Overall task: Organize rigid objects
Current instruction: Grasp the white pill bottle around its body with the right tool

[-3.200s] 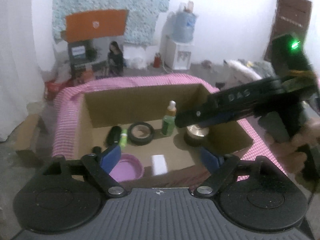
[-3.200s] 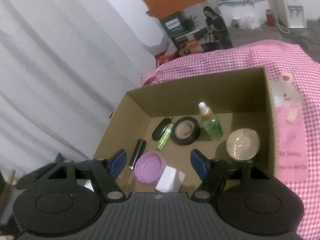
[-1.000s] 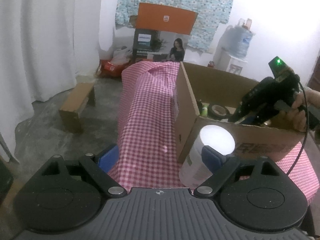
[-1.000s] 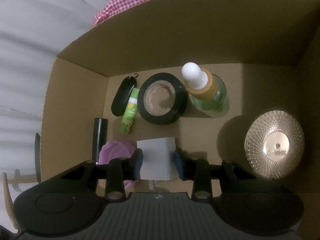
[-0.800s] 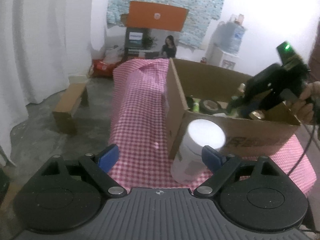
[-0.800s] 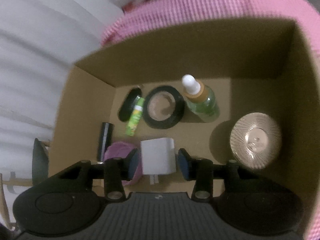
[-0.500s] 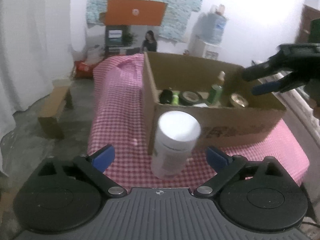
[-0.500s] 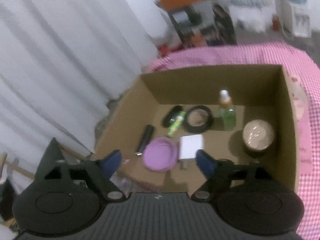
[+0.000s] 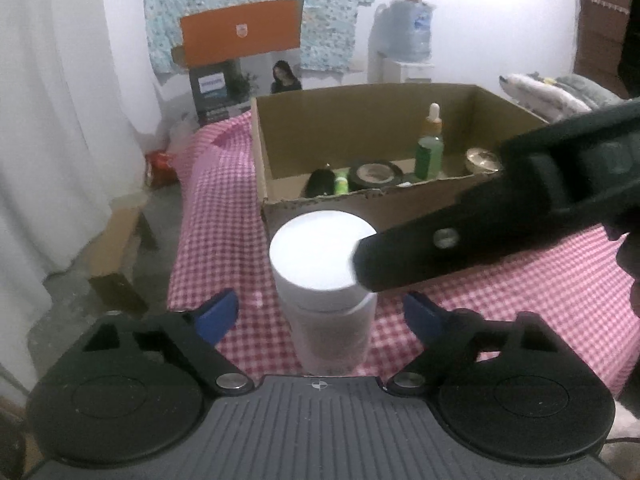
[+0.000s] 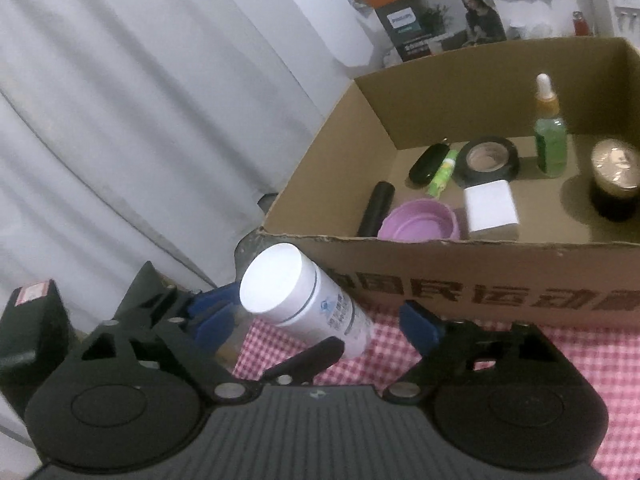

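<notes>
the tall white plastic bottle with a flat lid [image 9: 324, 280] stands on the pink checked cloth [image 9: 224, 232], just outside the open brown cardboard box [image 9: 400, 208]. the left gripper [image 9: 320, 316] straddles it – jaws closing, pads not yet touching. the right gripper [image 10: 316, 320] is closing too, empty, crowding in – it could knock the top-heavy bottle over.

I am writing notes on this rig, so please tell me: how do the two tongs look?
Both tongs are black plastic. The left tongs and right tongs have angular black fingers tipped with blue pads, silver pivot screws, round black discs on either side and a grey ribbed body behind. A red-and-white sticker shows on the left tongs' body in the right wrist view.
</notes>
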{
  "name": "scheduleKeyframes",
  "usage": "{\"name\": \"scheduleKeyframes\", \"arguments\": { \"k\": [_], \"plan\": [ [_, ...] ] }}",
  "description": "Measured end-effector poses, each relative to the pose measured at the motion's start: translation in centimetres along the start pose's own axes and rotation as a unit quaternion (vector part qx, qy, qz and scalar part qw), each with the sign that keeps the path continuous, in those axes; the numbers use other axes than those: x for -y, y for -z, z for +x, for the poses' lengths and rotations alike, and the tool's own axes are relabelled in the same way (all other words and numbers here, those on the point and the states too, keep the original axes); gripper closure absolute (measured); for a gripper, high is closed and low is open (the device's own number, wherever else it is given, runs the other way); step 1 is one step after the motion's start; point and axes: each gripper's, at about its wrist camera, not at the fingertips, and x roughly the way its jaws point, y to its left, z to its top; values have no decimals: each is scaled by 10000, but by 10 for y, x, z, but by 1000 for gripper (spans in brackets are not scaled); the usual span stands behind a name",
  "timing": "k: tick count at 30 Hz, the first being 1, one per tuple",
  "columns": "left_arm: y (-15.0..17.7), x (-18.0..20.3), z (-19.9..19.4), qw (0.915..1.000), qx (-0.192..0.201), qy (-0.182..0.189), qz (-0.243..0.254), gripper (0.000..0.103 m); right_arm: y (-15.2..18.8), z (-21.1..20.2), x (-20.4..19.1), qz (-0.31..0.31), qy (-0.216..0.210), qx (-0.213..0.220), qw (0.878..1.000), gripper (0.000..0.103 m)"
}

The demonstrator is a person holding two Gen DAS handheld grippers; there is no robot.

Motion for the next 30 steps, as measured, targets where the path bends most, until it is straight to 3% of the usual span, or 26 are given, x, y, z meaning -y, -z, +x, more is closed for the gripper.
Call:
{"name": "scheduleKeyframes", "arguments": {
  "k": [5,9,17,25,30],
  "plan": [
    [-2,-4,3,9997,-20,91,-232,49,-6,15,0,1,-156,-32,9999,34],
    [-3,0,2,9996,-23,140,-241,50,-7,20,2,73,-395,-55,9992,46],
    [-7,27,-4,9982,-89,588,-38,50,4,-4,8,49,-242,7,9997,46],
    [-20,69,0,9934,26,1064,422,50,13,-53,32,254,171,343,9989,45],
    [-21,85,12,9912,-99,1196,559,50,17,-66,54,506,303,434,9973,44]
  ]
}}
